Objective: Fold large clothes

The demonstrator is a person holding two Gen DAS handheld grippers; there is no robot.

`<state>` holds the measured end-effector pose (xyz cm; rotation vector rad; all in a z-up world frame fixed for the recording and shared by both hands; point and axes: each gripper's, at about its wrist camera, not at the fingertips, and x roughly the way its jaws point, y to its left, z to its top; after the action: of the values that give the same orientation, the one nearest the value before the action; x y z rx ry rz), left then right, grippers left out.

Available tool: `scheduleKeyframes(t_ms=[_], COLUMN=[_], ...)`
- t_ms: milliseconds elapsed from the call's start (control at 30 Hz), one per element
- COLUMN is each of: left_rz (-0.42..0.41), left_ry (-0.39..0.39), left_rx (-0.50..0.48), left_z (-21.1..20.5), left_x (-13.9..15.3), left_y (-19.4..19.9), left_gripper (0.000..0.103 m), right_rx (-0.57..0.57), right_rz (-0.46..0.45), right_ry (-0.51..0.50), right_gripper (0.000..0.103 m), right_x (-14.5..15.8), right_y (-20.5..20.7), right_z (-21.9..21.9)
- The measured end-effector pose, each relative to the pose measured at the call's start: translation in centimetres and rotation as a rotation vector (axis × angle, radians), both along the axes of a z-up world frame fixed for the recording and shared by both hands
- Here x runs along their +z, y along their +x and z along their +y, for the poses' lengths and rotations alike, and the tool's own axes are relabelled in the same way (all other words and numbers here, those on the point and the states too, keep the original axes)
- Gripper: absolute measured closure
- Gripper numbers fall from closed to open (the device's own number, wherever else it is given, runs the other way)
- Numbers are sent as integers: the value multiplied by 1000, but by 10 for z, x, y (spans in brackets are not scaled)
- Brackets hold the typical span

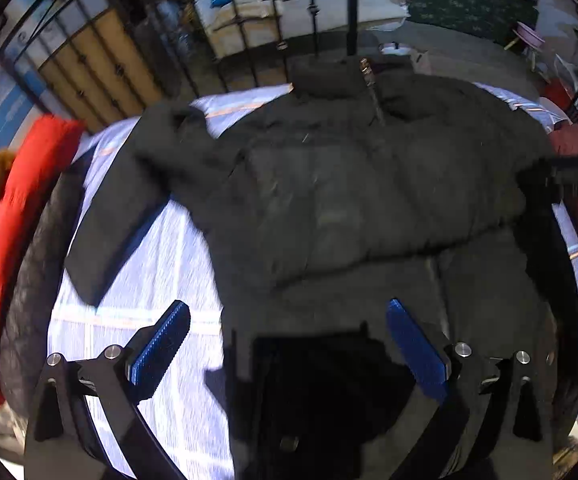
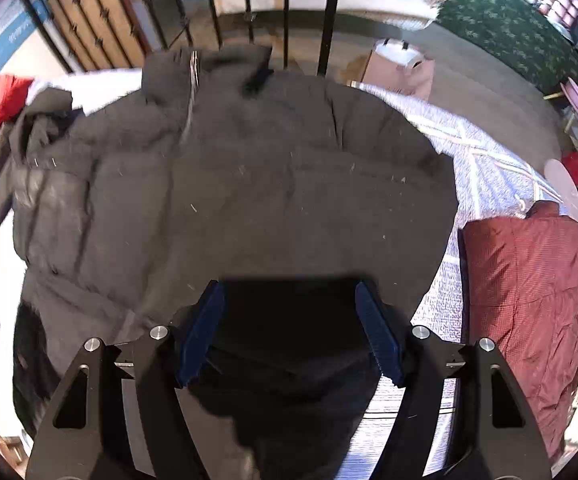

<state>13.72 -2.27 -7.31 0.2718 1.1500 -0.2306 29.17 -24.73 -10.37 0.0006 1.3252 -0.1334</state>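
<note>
Jacket (image 2: pixel 249 184), dark and puffy, lies spread across the pale checked bedsheet (image 1: pixel 161 264) with its collar at the far end.
I see one sleeve (image 1: pixel 121 216) stretched out over the sheet on the left, and a maroon garment (image 2: pixel 529 300) beside the jacket on the right. My left gripper (image 1: pixel 289 344) hovers spread over the near hem; my right gripper (image 2: pixel 293 328) has dark jacket fabric between its spread blue fingers (image 2: pixel 377 336).

Black jacket (image 1: pixel 329 200) on checked sheet (image 1: pixel 161 248)
</note>
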Motion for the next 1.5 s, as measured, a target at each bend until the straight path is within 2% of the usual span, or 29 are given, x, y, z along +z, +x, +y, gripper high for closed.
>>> scheduleKeyframes(t_ms=[133,233,400,633,733,767,800,900,967,1200,1300,1400,1500], left_rz=[7,47,146,261,283,292,297,303,300,290,202,145,129], left_ry=[8,44,79,15,4,1,-1,-5,-2,-14,-82,-142,-171], left_rx=[-59,-93,-99,-64,-73,-72,-70,-64,-61,-66,-49,3,125], left_z=[-29,-47,-51,-42,-41,-41,-41,-41,-42,-39,-22,11,65], left_x=[-8,-27,-61,-95,-105,-108,-110,-115,-118,-112,-83,-61,-54], left_y=[36,56,73,87,93,95,97,102,103,95,80,61,48], left_gripper=[6,6,6,5,5,5,5,5,5,6,6,6,6], right_rx=[77,73,54,61,69,62,38,-36,-25,-41,-93,-147,-184], right_rz=[38,51,81,100,104,111,125,155,161,154,122,78,50], right_ry=[-98,-91,-73,-95,-144,-162,-174,-83,-101,-133,-138,-96,-71], right_gripper=[34,34,33,30,18,8,5,5,5,5,5,5,5], right_x=[-19,-27,-44,-57,-64,-67,-71,-79,-80,-75,-61,-47,-33], right_y=[-6,-10,-9,-4,-2,0,1,7,9,8,-1,-13,-38], right_z=[1,-6,-15,-10,-8,-9,-13,-28,-25,-21,-19,-21,-19])
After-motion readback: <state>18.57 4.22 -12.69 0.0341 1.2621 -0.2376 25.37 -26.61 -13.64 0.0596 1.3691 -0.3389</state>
